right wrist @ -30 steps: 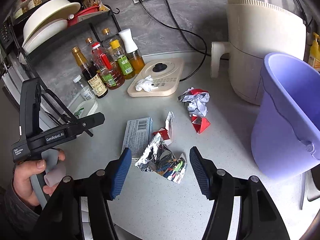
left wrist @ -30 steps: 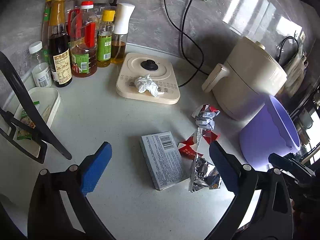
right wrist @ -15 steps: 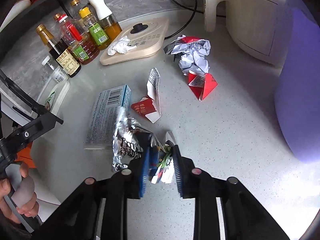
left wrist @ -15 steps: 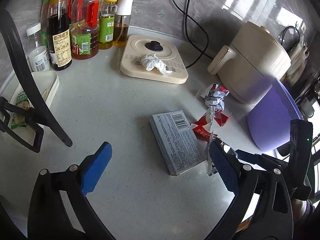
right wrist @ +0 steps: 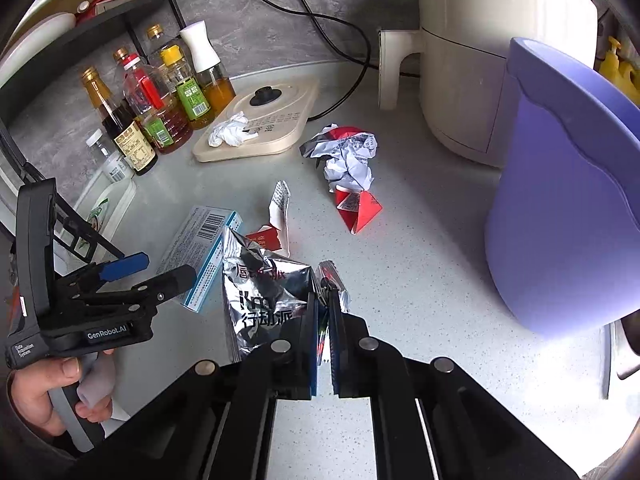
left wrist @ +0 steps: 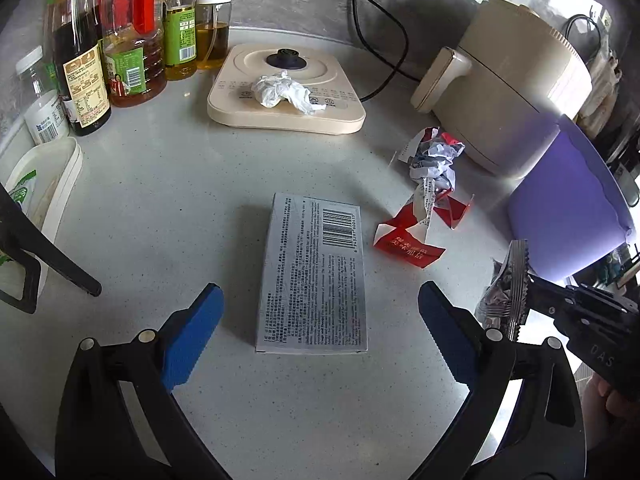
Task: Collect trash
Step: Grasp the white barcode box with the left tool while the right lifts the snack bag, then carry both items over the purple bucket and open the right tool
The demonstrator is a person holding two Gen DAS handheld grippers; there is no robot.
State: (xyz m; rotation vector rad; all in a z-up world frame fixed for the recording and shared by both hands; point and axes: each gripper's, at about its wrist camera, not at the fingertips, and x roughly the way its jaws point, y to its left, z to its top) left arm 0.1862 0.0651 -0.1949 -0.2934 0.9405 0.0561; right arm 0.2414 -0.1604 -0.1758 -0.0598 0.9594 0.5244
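My right gripper [right wrist: 325, 308] is shut on a silver foil snack bag [right wrist: 256, 296], held just above the counter; the same foil bag [left wrist: 508, 288] shows at the right edge of the left wrist view. My left gripper [left wrist: 318, 312] is open, straddling the near end of a flat grey box [left wrist: 314, 272] with a barcode. That box [right wrist: 200, 244] lies left of the foil bag. A crumpled wrapper [left wrist: 434, 160] and red torn packaging [left wrist: 408, 240] lie beyond. A white tissue wad [left wrist: 286, 92] sits on a cream appliance base [left wrist: 288, 116]. The purple bin [right wrist: 560, 200] stands at right.
Oil and sauce bottles [left wrist: 120, 40] line the back left, with a white tray [left wrist: 44, 188] in front of them. A cream air fryer [left wrist: 508, 80] stands behind the bin, cords trailing along the wall. A dish rack [right wrist: 80, 20] holds plates. A hand [right wrist: 48, 392] grips the left tool.
My right gripper shut on the foil bag and lifted it off the counter toward the right. My left gripper moved forward over the grey box, still open.
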